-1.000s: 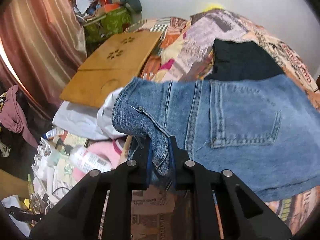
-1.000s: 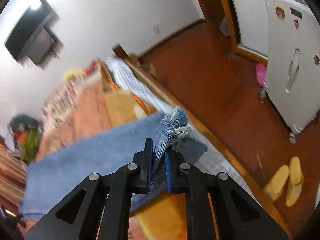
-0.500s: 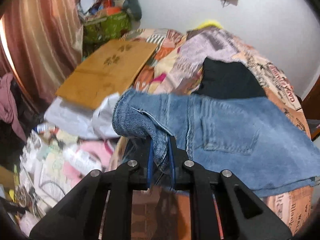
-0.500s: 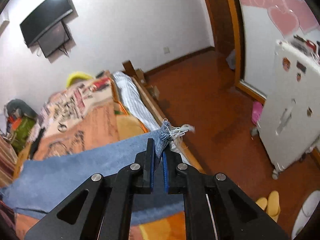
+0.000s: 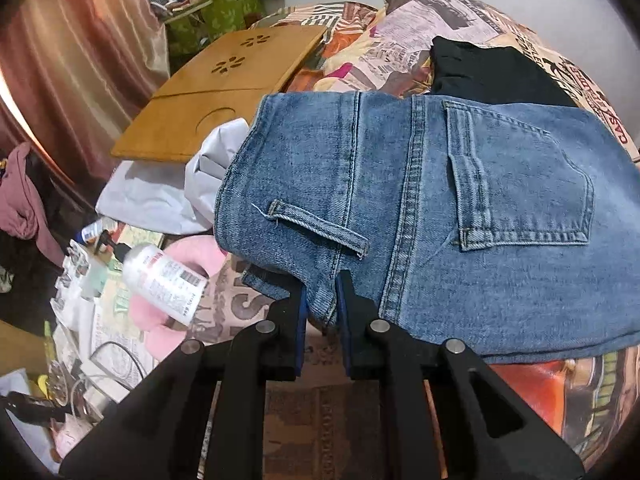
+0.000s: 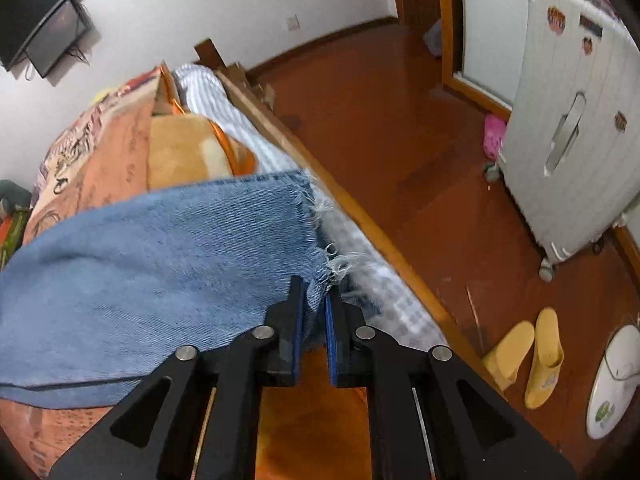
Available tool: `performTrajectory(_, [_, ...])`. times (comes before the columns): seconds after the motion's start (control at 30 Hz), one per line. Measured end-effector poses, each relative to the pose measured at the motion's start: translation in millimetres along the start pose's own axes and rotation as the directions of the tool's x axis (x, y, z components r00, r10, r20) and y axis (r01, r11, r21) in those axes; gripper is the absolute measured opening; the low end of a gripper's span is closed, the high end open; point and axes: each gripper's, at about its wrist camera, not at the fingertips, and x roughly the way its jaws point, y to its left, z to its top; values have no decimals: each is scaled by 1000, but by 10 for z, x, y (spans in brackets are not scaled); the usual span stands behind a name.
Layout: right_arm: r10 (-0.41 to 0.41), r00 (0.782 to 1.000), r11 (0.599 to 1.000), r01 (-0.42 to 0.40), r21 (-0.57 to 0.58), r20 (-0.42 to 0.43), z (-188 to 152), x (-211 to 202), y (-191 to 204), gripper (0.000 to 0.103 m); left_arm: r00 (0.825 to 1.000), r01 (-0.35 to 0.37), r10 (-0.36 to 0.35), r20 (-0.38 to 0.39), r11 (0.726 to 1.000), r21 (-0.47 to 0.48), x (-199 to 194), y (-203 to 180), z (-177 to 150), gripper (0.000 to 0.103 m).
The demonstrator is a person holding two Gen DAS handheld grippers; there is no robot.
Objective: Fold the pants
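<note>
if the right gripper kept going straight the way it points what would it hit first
The right gripper, opening, already has the jeans frayed hem between its fingers; straight on, it likely meets more denim, then the bed's checked sheet beneath.

Your left wrist view is sharp and evenly lit: the stitching on the jeans reads crisply, and a warm glow bleeds through the curtain at the left edge. Your right wrist view is softer, with slight motion blur on the denim and the bed. The polished floor shows dull glare near the door. Both views bend strongly at the rim and darken to black corners.
</note>
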Motion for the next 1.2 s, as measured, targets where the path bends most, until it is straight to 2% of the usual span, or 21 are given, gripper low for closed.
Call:
performTrajectory(0.03, [-16,1000,1000,16,1,-4,2,-27,-23,23,1000,4,-4,2,1000,-5,-34,23,-1,22])
performTrajectory(0.1, [-62,998,998,62,4,-14,20,-135,-70,28,1000,-2,2,7,1000,-16,-146,59,2,26])
performTrajectory(0.17, [-73,997,997,73,-5,-6,26,-283,-76,28,1000,-9,9,29,1000,-14,-314,53,21,26])
performTrajectory(0.23, [-50,999,998,50,-31,18,39,-461,7,28,998,-11,10,67,1000,11,-477,-13,64,26])
performTrajectory(0.33, [30,998,995,-24,-96,61,81,-695,289,31,989,24,-34,144,997,72,-775,-247,206,26])
performTrajectory(0.37, [63,996,991,-54,-123,70,103,-747,434,32,983,56,-72,168,993,100,-874,-390,271,26])
performTrajectory(0.5, [227,972,951,-208,-228,58,105,-812,1035,33,960,166,-206,189,963,212,-1008,-962,432,29])
performTrajectory(0.57, [302,953,917,-284,-279,23,43,-773,1372,33,952,211,-261,161,939,271,-969,-1304,456,29])
performTrajectory(0.63, [339,941,890,-329,-316,-25,-59,-679,1610,33,944,259,-309,119,913,314,-912,-1595,426,29])
performTrajectory(0.73, [350,930,850,-367,-379,-115,-265,-536,1910,33,935,312,-352,41,872,377,-806,-1994,265,29])
performTrajectory(0.87, [348,918,805,-397,-441,-192,-539,-486,2081,34,914,381,-403,-43,820,427,-785,-2235,25,29])
performTrajectory(0.9, [348,916,798,-401,-450,-200,-585,-495,2096,36,915,381,-401,-52,813,439,-780,-2272,-14,30])
performTrajectory(0.93, [352,914,793,-405,-455,-201,-611,-510,2096,44,919,369,-393,-44,812,452,-791,-2302,-63,31])
performTrajectory(1.0, [354,914,788,-406,-462,-199,-618,-543,2095,50,922,355,-385,-35,809,468,-830,-2304,-130,31])
performTrajectory(1.1, [351,913,786,-408,-465,-207,-622,-571,2105,50,916,371,-400,-43,801,469,-891,-2266,-158,32])
performTrajectory(1.17, [351,913,784,-407,-468,-207,-626,-589,2126,50,909,386,-413,-54,789,478,-947,-2220,-206,34])
performTrajectory(1.2, [352,912,781,-410,-472,-210,-635,-601,2139,50,911,381,-409,-52,787,485,-958,-2213,-223,39])
